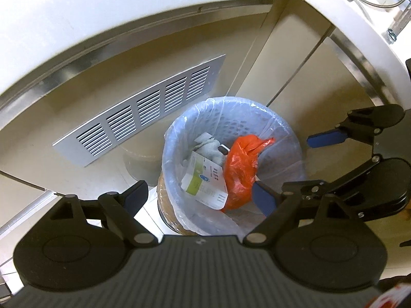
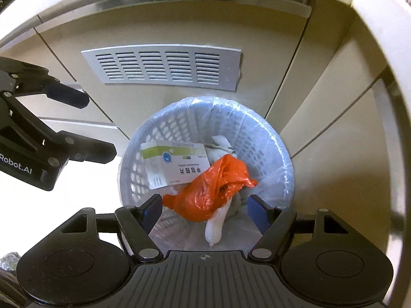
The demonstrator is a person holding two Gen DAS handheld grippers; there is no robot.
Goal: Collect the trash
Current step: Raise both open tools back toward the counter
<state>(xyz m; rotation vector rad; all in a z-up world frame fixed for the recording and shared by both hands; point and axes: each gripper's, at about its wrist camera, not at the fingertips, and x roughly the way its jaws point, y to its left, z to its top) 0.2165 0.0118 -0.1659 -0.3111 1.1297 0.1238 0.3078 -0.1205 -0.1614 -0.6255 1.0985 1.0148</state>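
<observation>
A pale perforated waste basket (image 1: 231, 102) (image 2: 257, 118) with a clear liner stands on the floor against a cabinet. In it lie an orange plastic bag (image 1: 240, 172) (image 2: 205, 192), a white-and-green carton (image 1: 205, 179) (image 2: 177, 164) and crumpled white tissue (image 1: 208, 146). My left gripper (image 1: 200, 197) hangs open over the basket's near rim, holding nothing. My right gripper (image 2: 205, 208) is open above the orange bag. A white soft piece (image 2: 213, 228) shows between its fingers, and neither pad touches it. Each view shows the other gripper (image 1: 300, 164) (image 2: 99, 125) at its side, open.
A metal vent grille (image 1: 143, 107) (image 2: 164, 64) sits in the cabinet door behind the basket. A white countertop edge (image 1: 346, 20) curves overhead, with a cable on it. A tan round object (image 1: 167, 205) stands against the basket's near left side.
</observation>
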